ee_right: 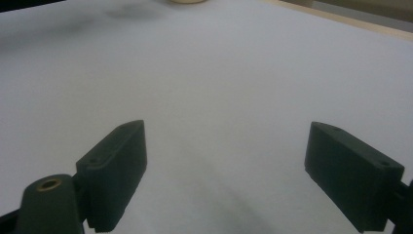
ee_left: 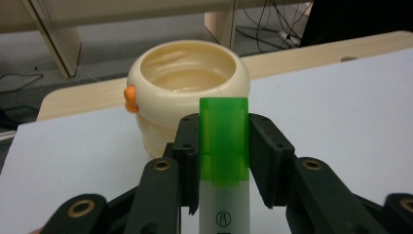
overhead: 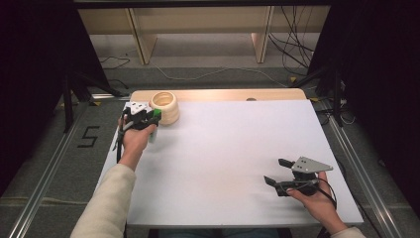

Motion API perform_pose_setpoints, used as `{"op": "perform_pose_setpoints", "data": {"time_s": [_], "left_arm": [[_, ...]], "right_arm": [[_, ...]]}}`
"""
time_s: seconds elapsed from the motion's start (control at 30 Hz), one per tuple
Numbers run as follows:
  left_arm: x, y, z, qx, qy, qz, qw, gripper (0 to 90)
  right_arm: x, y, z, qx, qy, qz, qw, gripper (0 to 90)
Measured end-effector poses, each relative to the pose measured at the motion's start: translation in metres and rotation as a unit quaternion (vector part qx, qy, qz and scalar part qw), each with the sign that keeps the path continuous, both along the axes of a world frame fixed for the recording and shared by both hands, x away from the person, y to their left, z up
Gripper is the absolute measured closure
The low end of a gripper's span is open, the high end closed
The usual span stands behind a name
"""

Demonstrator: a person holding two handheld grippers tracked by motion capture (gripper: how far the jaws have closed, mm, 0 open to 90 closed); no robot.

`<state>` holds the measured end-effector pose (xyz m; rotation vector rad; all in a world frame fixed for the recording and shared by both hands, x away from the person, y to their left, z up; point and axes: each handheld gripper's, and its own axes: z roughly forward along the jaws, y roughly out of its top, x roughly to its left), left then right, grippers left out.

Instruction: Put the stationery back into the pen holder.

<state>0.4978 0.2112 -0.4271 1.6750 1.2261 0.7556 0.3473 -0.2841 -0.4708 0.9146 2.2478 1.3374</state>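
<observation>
- Right tool (overhead: 275,171) is resting low over the near right part of the desk (overhead: 223,163), jaws standing wide apart with nothing but bare white surface between them; the hand behind it is idling.
- Left tool (overhead: 154,119) is working at the far left of the desk, clenched on a marker (ee_left: 224,161): both pads are pressing the green cap from either side, the white barrel hanging below the grip.
- Marker is standing roughly upright in the jaws, cap on top, just short of the cream pot (ee_left: 187,90) and apart from it.
- Handling judgement: marker is looking light, stiff and smooth plastic, so it is likely slippery. Gripping on the cap is risky, since the cap could pull off or the barrel could swing; a hold lower, on the barrel near the cap seam, would be steadier.
- Pot is sitting at the far left edge of the white sheet, mouth open and seemingly empty, a small orange knob (ee_left: 130,97) on its side.
- Judging by the line-up, the marker is probably heading into the pot.
</observation>
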Motion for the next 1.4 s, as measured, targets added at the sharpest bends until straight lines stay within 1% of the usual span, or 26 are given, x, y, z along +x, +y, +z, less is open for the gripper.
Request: {"op": "perform_pose_setpoints", "data": {"time_s": [0.07, 0.1, 0.23, 0.33, 0.47, 0.5, 0.63, 0.73, 0.83, 1.03, 1.27, 1.4], "left_arm": [[0.001, 0.000, 0.000, -0.006, -0.005, -0.006, 1.0000, 67.0], [0.002, 0.000, 0.000, -0.010, -0.006, -0.004, 0.9999, 67.0], [0.005, -0.001, 0.000, -0.006, -0.015, -0.004, 0.9999, 67.1], [0.007, -0.002, 0.002, -0.002, -0.026, -0.008, 0.9996, 67.1], [0.010, -0.004, 0.006, -0.003, -0.032, -0.008, 0.9995, 67.1], [0.011, -0.004, 0.007, -0.003, -0.033, -0.008, 0.9994, 67.1], [0.017, -0.005, 0.014, -0.007, -0.040, -0.008, 0.9991, 67.1], [0.018, -0.005, 0.017, -0.007, -0.043, -0.007, 0.9990, 67.1], [0.021, -0.006, 0.022, -0.008, -0.050, -0.006, 0.9987, 67.1], [0.025, -0.008, 0.031, -0.003, -0.059, -0.008, 0.9982, 67.1], [0.029, -0.011, 0.037, -0.001, -0.068, -0.007, 0.9977, 67.1], [0.031, -0.012, 0.040, -0.002, -0.069, -0.008, 0.9976, 67.0]], "right_arm": [[0.000, 0.000, 0.000, 0.000, 0.000, 0.000, 1.0000, 16.3], [0.000, 0.000, 0.000, 0.000, 0.000, 0.000, 1.0000, 16.3], [0.000, 0.000, 0.000, 0.000, 0.000, 0.000, 1.0000, 16.3], [0.000, 0.000, 0.000, 0.000, 0.000, 0.000, 1.0000, 16.2], [0.000, 0.000, 0.000, 0.000, -0.001, 0.000, 1.0000, 16.3], [0.000, 0.000, 0.000, -0.002, 0.002, -0.002, 1.0000, 16.2], [0.000, 0.000, 0.000, 0.000, 0.000, 0.000, 1.0000, 16.3], [0.000, 0.000, 0.000, 0.000, 0.000, 0.001, 1.0000, 16.2], [0.000, -0.001, 0.000, -0.002, 0.001, -0.001, 1.0000, 16.3], [0.000, -0.001, 0.000, -0.002, 0.001, 0.000, 1.0000, 16.3], [0.000, -0.001, 0.000, -0.002, 0.001, -0.001, 1.0000, 16.2], [0.000, -0.001, 0.000, 0.000, 0.000, -0.001, 1.0000, 16.3]]}}
